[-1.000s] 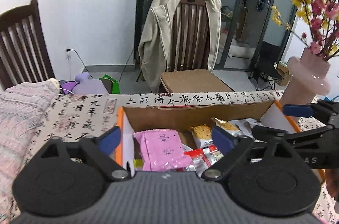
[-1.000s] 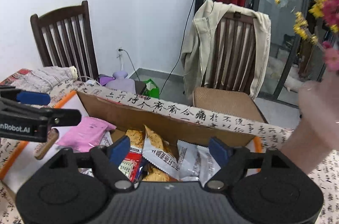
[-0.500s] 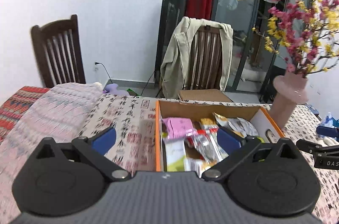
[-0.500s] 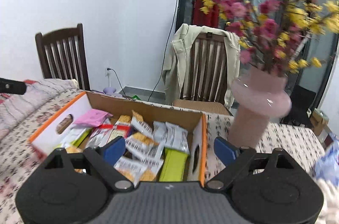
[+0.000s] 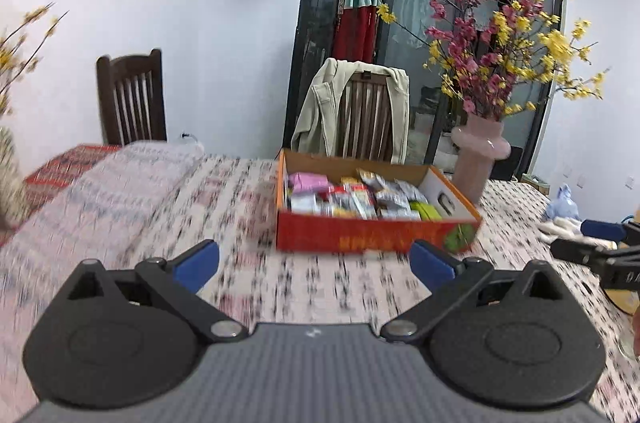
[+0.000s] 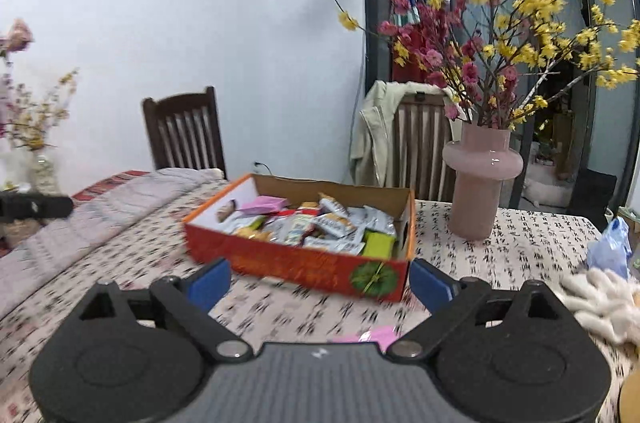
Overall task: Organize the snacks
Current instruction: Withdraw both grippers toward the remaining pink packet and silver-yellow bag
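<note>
An orange cardboard box (image 5: 372, 237) (image 6: 296, 265) full of mixed snack packets (image 5: 352, 199) (image 6: 320, 227) sits on the table with the calligraphy-print cloth. Both grippers are well back from it, near the front of the table. My left gripper (image 5: 316, 263) stands open with only cloth between its blue pads. The jaws of my right gripper (image 6: 320, 281) are opening wide and hold nothing. A small pink packet (image 6: 376, 335) lies on the cloth just under the right gripper. The right gripper's tips also show at the right edge of the left wrist view.
A pink vase (image 5: 478, 157) (image 6: 480, 179) of red and yellow blossoms stands right of the box. Behind the table are a chair draped with a beige jacket (image 5: 352, 111) and a dark wooden chair (image 6: 184, 131). White fluffy gloves (image 6: 600, 299) and a blue bag (image 6: 612, 247) lie at the right. A folded blanket (image 5: 120, 191) covers the left side.
Both grippers have drawn back from over the box toward the table's front, so the whole box now shows. The right gripper's jaws have widened.
</note>
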`<state>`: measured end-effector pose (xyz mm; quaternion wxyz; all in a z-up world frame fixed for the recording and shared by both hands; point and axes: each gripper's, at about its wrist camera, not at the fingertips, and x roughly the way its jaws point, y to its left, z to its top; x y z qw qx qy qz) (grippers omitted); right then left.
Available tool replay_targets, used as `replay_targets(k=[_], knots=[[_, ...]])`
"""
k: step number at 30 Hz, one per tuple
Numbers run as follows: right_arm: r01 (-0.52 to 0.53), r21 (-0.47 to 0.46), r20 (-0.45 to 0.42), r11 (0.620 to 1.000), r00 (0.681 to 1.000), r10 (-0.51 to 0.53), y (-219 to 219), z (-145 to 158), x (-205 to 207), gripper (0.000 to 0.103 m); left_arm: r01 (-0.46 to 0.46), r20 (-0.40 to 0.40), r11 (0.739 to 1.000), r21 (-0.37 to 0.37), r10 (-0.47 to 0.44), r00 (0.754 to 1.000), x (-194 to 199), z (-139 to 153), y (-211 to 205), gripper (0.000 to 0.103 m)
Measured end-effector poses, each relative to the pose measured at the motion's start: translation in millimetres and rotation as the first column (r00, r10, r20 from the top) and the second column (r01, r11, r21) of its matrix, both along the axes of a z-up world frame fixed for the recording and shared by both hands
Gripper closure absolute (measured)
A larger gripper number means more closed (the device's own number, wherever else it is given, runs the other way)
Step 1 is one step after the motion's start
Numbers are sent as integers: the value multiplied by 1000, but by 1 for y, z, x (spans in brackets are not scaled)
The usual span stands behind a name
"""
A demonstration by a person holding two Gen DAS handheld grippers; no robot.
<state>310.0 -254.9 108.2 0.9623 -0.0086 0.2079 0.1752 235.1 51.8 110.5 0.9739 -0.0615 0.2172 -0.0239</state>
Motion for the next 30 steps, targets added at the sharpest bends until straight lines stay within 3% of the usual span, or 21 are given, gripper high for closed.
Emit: replay_targets(k=[7,16,21,30], knots=[[61,15,38,998,997,-61,-17,-28,-85,4,-11,-85,995,-104,2,996,-65,-50,7,0],[111,60,-27,992,994,-109,-36,-88,-179,4,-7,-143,999,-44,1,990,-116,-86,-7,0],[132,32,-70,991,989,-130,-37,-109,-189,4,27,-160,999,-35,-32,987,-108,-89,-18,0],[135,40,-94,990,987,-131,-39,-114,-169,4,72,-195,997,-29,-77,978,-83,-94,-33,0]])
